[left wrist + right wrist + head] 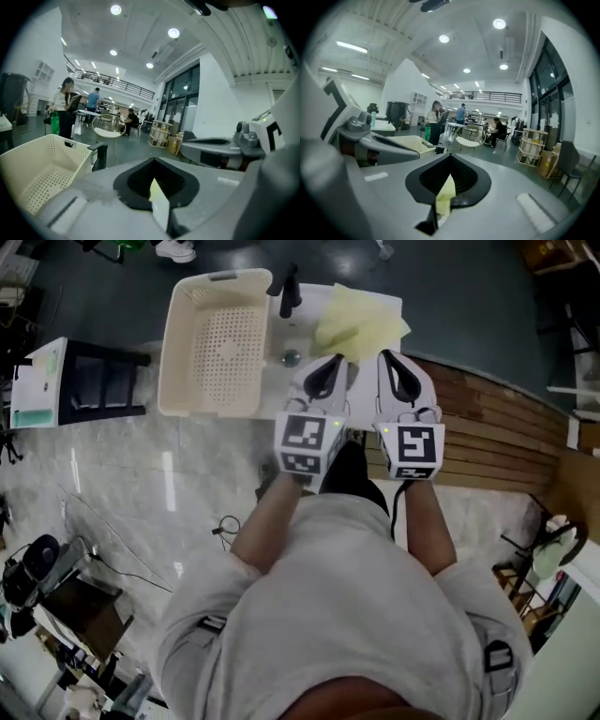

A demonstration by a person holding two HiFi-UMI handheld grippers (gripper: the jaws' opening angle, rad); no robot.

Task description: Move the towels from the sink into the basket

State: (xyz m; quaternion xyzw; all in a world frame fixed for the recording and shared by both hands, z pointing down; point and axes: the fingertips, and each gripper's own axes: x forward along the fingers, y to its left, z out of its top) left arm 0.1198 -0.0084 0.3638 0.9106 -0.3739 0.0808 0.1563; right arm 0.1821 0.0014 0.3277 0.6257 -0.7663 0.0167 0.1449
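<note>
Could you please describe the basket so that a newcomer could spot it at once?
Find the white sink with its black faucet at the top of the head view. The basket stands just left of it. It is the only cream tub with perforated walls and floor, and it holds nothing.

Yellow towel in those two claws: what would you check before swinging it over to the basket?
1. Left gripper shut on the yellow towel: ok, cloth shows between its jaws.
2. Right gripper shut on the same towel: ok.
3. Basket open on top with room inside: ok, it looks empty.
4. Path to the basket free of the faucet: not ok, the faucet stands between towel and basket, so I would lift over it.
5. Towel's lower edge clear of the sink: cannot tell.
6. More towels left in the sink: cannot tell, the grippers and towel cover much of it.
</note>
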